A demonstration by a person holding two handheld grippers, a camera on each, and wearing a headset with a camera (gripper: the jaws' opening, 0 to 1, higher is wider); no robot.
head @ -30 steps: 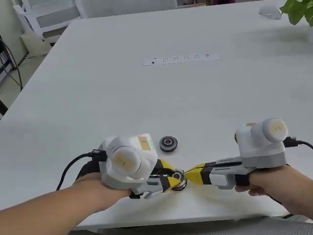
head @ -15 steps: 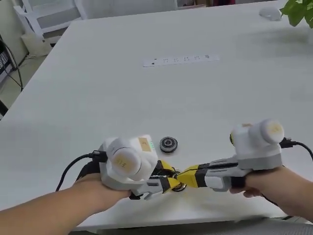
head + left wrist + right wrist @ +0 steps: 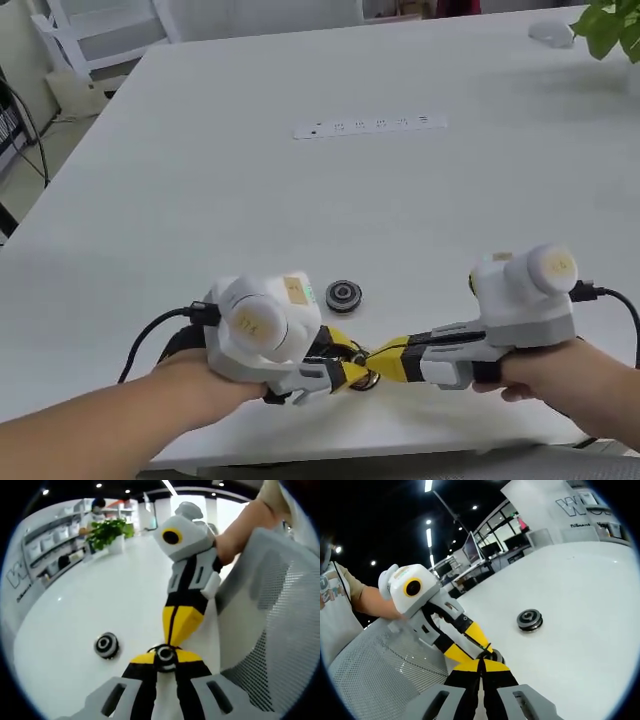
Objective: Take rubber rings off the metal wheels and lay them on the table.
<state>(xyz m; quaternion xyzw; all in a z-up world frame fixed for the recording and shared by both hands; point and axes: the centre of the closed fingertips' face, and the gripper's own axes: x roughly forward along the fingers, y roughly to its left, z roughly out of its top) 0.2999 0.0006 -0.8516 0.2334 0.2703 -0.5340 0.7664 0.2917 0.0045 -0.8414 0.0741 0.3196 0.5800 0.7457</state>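
Left gripper view: my left gripper [image 3: 165, 657] is clamped on 1 metal wheel [image 3: 165, 653] at the table's [image 3: 300, 200] near edge to brace it — my right gripper [image 3: 173, 639], jaws together, looks nipped on its rubber ring [image 3: 164, 647] for peeling; 2nd wheel [image 3: 344, 293] lies just beyond.

A loose wheel [image 3: 344, 293] sits near the table's [image 3: 200, 200] front edge. A power strip [image 3: 370, 125] lies well beyond, with bare tabletop between.

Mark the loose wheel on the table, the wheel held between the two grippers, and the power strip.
loose wheel [image 3: 343, 294]: head view, its hub.
held wheel [image 3: 165, 654]: left gripper view, its centre.
power strip [image 3: 370, 125]: head view, its middle sockets.
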